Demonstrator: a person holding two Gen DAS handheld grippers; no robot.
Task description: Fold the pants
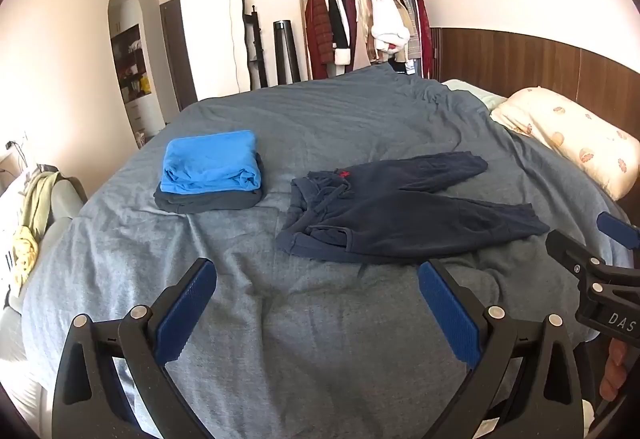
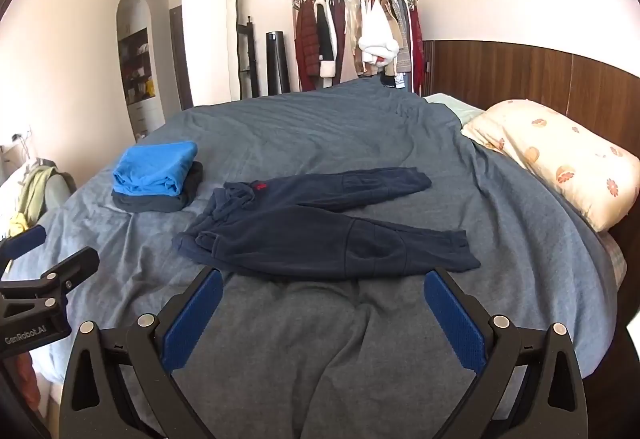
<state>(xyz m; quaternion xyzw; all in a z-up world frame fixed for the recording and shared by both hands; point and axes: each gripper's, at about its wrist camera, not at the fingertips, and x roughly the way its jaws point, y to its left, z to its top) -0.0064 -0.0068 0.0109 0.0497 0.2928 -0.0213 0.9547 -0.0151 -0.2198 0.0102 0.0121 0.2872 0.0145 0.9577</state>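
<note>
While unfolded, pants lie crosswise, waistband left.

Daylight fills the room in both views, washing out the wall at left of frame to glare, while the bed stays evenly lit with soft shadows. Heavy fisheye bending curves the edges; dark vignettes fill all 4 corners.
</note>
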